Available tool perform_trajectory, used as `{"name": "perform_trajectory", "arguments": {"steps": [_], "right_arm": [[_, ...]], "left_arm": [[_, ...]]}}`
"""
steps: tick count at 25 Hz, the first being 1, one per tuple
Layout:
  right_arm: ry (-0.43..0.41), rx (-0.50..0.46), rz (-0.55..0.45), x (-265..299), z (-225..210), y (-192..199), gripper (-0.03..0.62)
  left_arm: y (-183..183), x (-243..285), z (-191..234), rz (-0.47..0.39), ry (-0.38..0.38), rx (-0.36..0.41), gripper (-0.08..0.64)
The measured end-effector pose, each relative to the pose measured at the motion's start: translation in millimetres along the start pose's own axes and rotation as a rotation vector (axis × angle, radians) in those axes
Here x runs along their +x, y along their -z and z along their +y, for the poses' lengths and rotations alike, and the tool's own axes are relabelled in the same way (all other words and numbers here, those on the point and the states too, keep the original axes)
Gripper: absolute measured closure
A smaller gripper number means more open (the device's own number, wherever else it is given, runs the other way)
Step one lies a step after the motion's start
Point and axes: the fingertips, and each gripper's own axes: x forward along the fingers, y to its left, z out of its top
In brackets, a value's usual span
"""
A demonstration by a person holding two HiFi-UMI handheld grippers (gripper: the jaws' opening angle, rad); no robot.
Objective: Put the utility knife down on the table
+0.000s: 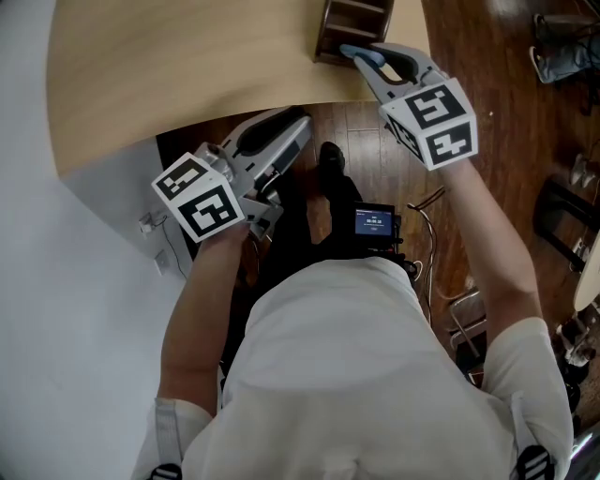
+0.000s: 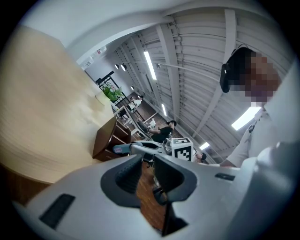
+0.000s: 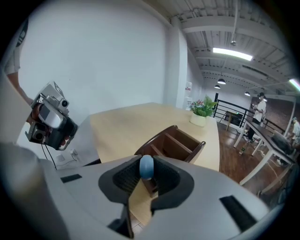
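Note:
The utility knife (image 1: 360, 54) is blue-grey, and my right gripper (image 1: 364, 62) is shut on it. Its rounded blue end (image 3: 146, 167) shows between the pads of the right gripper (image 3: 146, 177). It hangs over the near edge of the pale wooden table (image 1: 187, 75), just in front of a dark wooden organizer (image 1: 352, 23). My left gripper (image 1: 286, 127) is lower, off the table's edge and over the dark floor, open and empty (image 2: 146, 174). The left gripper view shows the knife (image 2: 123, 149) sticking out sideways beside the organizer (image 2: 108, 136).
The organizer (image 3: 176, 143) has open compartments and stands near the table's edge (image 3: 126, 124). A small potted plant (image 3: 199, 117) sits at the table's far end. A white wall is on the left. A small device with a lit screen (image 1: 375, 222) hangs at my chest.

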Motion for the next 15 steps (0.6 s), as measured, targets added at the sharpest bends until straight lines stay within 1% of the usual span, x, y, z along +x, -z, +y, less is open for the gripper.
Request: {"name": "perform_trajectory", "arguments": {"steps": [2,6,8,11,15], "right_arm": [[0.018,-0.047,0.020,8,-9,2,0.520],[0.071,-0.199,0.066,28,-10,16,0.520],[0.090,-0.255,0.080,34,-10,21,0.520],[0.112,-0.280,0.084,35,-13,22,0.520],[0.096,-0.271,0.077,39,-11,23,0.520]], "left_arm": [[-5,11,1,0.007,0.001,-0.003,0.494],[2,16,7,0.013,0.007,-0.011,0.494],[3,18,8,0.017,0.008,-0.014,0.494],[4,21,7,0.023,0.009,-0.018,0.494],[6,21,8,0.029,0.012,-0.025,0.494]]}}
